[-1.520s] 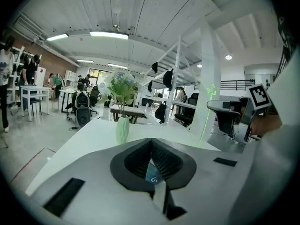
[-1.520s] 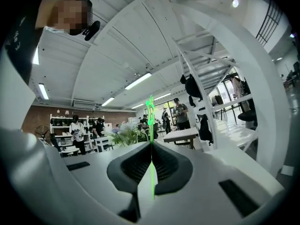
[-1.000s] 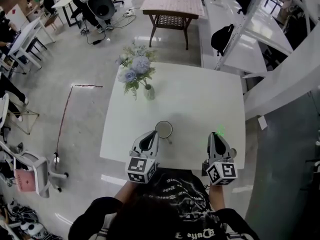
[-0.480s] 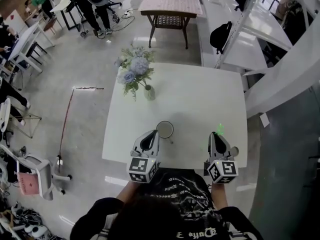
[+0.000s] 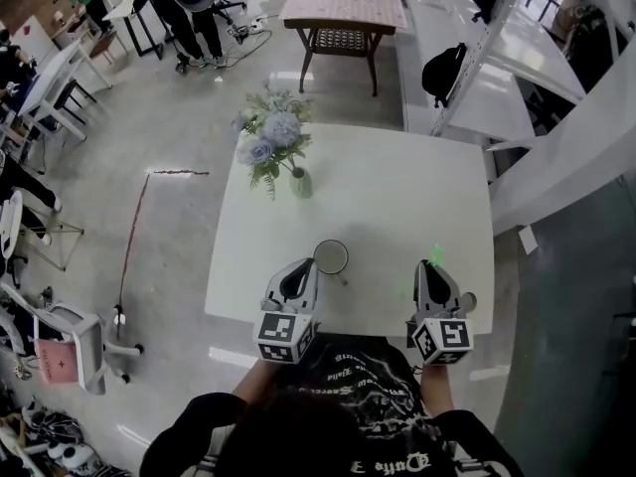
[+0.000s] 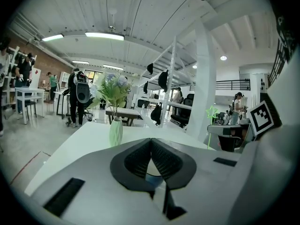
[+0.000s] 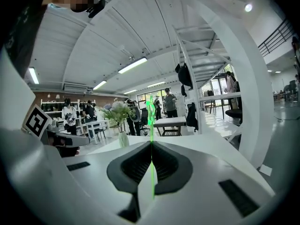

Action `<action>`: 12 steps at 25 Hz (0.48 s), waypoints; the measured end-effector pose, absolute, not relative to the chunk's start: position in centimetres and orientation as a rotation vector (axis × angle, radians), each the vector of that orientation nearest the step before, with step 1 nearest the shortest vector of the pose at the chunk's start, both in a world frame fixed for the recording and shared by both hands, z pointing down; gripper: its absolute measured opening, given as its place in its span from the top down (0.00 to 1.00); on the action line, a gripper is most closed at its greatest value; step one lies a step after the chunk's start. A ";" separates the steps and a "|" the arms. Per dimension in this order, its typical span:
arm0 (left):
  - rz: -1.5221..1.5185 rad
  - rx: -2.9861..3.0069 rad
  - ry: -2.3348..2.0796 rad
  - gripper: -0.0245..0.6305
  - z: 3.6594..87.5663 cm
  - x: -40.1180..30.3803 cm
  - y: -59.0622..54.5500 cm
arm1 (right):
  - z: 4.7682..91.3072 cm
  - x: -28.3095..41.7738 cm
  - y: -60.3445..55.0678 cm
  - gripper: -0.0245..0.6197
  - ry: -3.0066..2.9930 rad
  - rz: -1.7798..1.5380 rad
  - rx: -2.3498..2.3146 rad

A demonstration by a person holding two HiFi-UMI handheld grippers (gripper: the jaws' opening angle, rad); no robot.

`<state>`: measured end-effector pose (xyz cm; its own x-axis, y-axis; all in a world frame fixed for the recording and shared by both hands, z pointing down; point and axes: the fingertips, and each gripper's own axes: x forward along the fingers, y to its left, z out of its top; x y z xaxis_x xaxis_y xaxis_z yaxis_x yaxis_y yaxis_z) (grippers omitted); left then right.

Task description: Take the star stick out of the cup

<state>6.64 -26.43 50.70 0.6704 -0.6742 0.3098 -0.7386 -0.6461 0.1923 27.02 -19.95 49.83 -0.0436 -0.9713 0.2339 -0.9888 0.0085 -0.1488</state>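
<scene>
The star stick (image 7: 151, 108) is pinched between the closed jaws of the right gripper (image 7: 151, 144). Its long axis runs up along them, star topmost, clear of the cup (image 5: 330, 256). The cup sits leftward on the surface (image 5: 397, 197), just ahead of the left gripper (image 5: 297, 274), whose jaws are together and empty.

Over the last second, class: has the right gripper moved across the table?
No. The right gripper, shut on the star stick, sits at the same spot by the table's near edge, as far from the cup as before.
</scene>
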 end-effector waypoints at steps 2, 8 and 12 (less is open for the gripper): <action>0.304 2.583 -1.128 0.93 50.7 6.5 -26.5 | 49.8 27.0 -20.0 0.95 -2.182 0.419 2.126; 0.309 2.582 -1.134 0.93 51.0 6.0 -26.7 | 49.7 26.6 -20.4 0.95 -2.183 0.403 2.121; 0.313 2.586 -1.133 0.93 51.0 5.8 -26.5 | 49.5 26.4 -20.3 0.95 -2.183 0.399 2.125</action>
